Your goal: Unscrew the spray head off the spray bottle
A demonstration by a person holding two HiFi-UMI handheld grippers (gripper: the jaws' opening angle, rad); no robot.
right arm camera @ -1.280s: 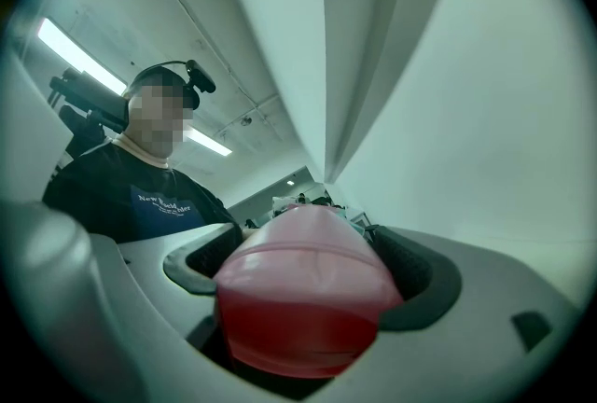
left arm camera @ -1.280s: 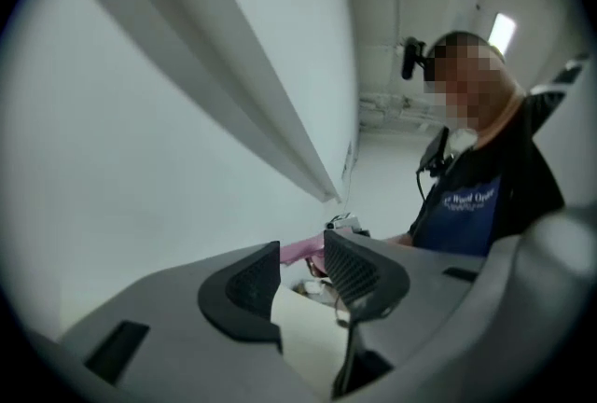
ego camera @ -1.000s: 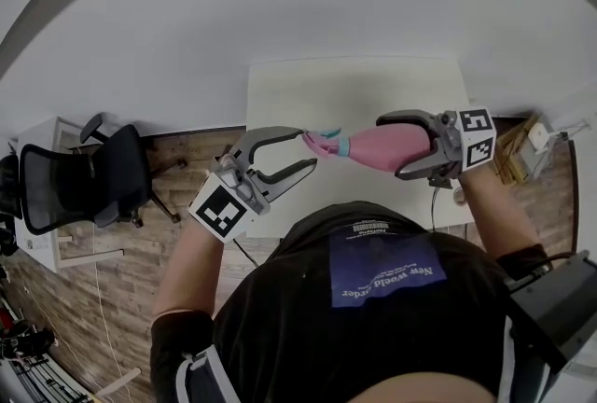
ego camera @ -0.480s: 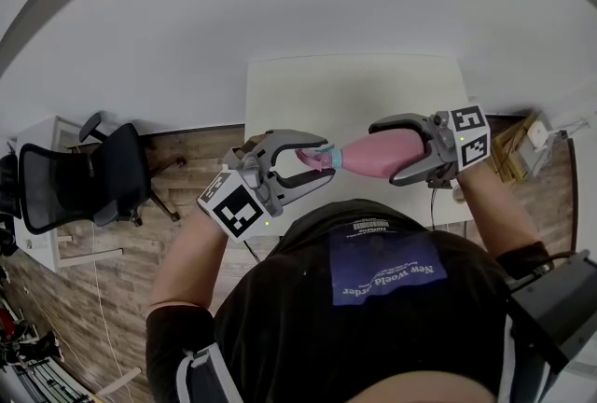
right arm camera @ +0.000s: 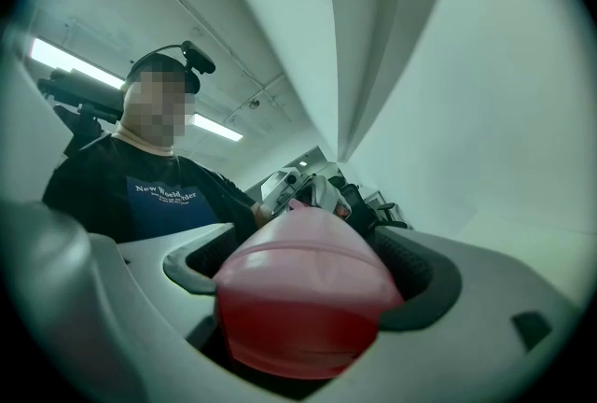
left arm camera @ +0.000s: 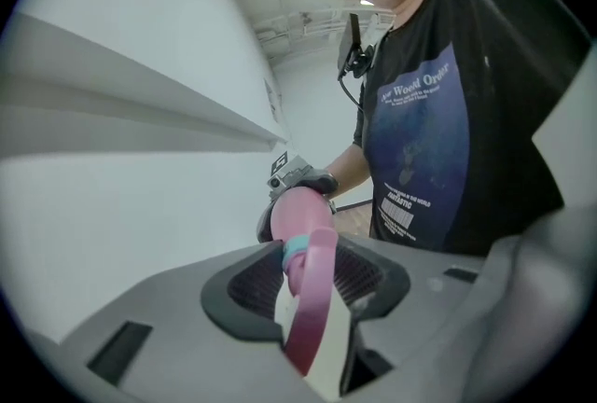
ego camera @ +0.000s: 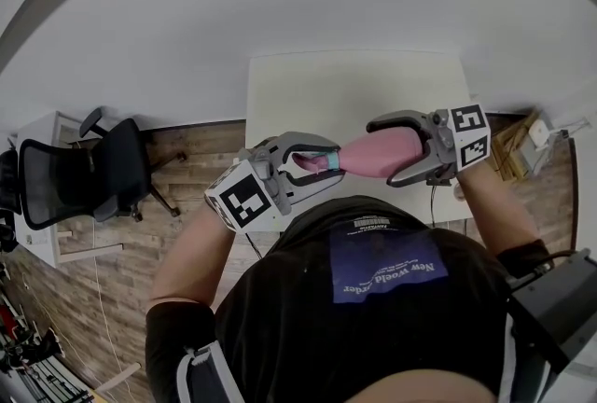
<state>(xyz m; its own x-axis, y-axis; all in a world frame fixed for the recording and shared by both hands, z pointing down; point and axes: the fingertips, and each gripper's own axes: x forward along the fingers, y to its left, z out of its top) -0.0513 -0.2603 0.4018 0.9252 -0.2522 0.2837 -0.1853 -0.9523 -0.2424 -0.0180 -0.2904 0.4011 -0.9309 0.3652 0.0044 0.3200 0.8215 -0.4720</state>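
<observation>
At the far left of the head view a black office chair [ego camera: 89, 177] stands on the wooden floor [ego camera: 191, 159], well apart from the white table [ego camera: 354, 93]. Next comes the left gripper [ego camera: 324, 164], held in front of the person's chest and tilted a little downward. Its jaws have just been closing, and they sit at a middling width on the pink spray head [left arm camera: 312, 298]. In the left gripper view the dark pads lie against both sides of the head, just below the teal collar [left arm camera: 297, 252], and the pink trigger hangs down between them.

The spray bottle [right arm camera: 303, 298] lies level in the air over the near edge of the table, spray head to the left and base to the right. The right gripper [ego camera: 384, 152] holds the pink body. Its jaws stand fairly wide, one on each side of the bottle, and its own view shows the rounded base filling the gap between the pads.
</observation>
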